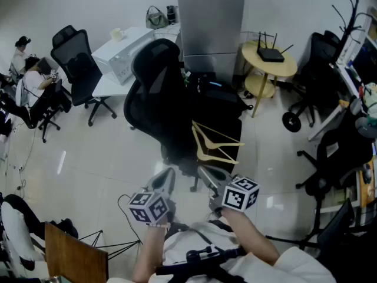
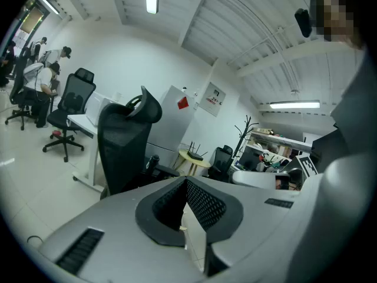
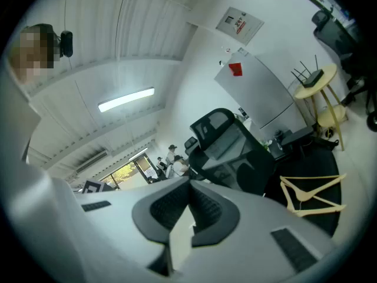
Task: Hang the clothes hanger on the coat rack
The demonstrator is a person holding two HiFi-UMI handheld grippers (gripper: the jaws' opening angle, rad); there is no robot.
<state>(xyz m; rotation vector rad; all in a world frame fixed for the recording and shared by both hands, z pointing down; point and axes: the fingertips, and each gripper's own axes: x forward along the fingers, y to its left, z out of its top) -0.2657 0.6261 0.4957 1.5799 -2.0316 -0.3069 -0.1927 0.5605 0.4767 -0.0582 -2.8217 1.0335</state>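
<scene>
Pale wooden clothes hangers (image 1: 207,154) lie on the seat of a black office chair (image 1: 154,81) straight ahead of me; in the right gripper view the hangers (image 3: 290,188) sit low at the right. The black branching coat rack (image 1: 351,16) stands far off at the upper right, and the left gripper view shows the coat rack (image 2: 244,135) past the chair. My left gripper (image 1: 166,174) and right gripper (image 1: 204,171) hang side by side just short of the chair, both shut with nothing in them. In their own views the left gripper (image 2: 184,181) and right gripper (image 3: 189,185) have their jaw tips touching.
A round yellow table (image 1: 269,68) with a router stands behind the chair, beside a grey cabinet (image 1: 211,16). A white desk (image 1: 118,55) and more black chairs are at the left, where people (image 1: 32,78) sit. A cluttered shelf (image 1: 359,69) lines the right side. A wooden board (image 1: 73,255) is near my left.
</scene>
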